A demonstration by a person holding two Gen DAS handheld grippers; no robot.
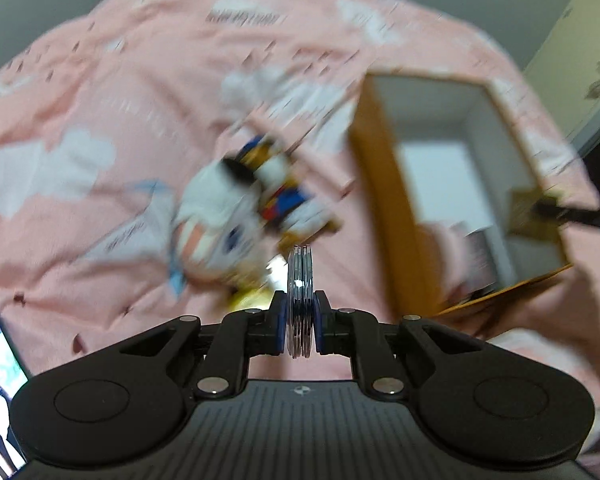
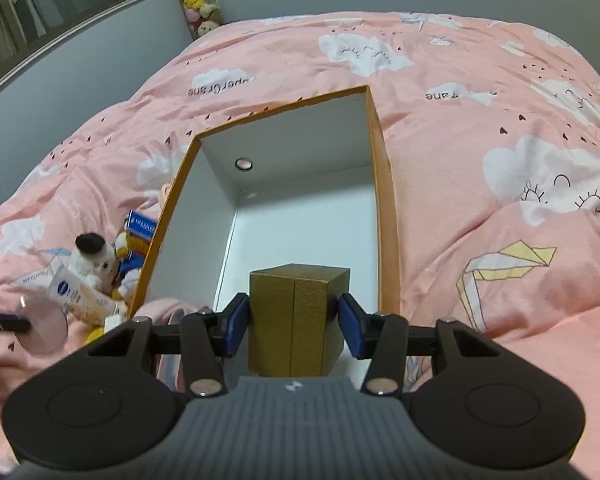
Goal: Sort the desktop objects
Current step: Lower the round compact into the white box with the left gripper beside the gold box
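While the right claw (image 2: 293, 312) grips a gold box (image 2: 296, 316) over the nearly empty orange bin (image 2: 384, 184), the left claw (image 1: 300, 316) pinches clear discs (image 1: 300, 300), with a plush duck (image 1: 236, 208) and tube (image 2: 80, 292) beyond still unsorted.

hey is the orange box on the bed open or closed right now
Open. The orange box has no lid on it, and its white interior shows, with the right gripper holding a gold box over it.

Between the right fingers (image 2: 234, 322), a gold box (image 2: 296, 320) with brushed, satiny card faces; ahead, matt white-lined orange cardboard box (image 2: 384, 184) on soft pink cotton duvet (image 2: 460, 92).
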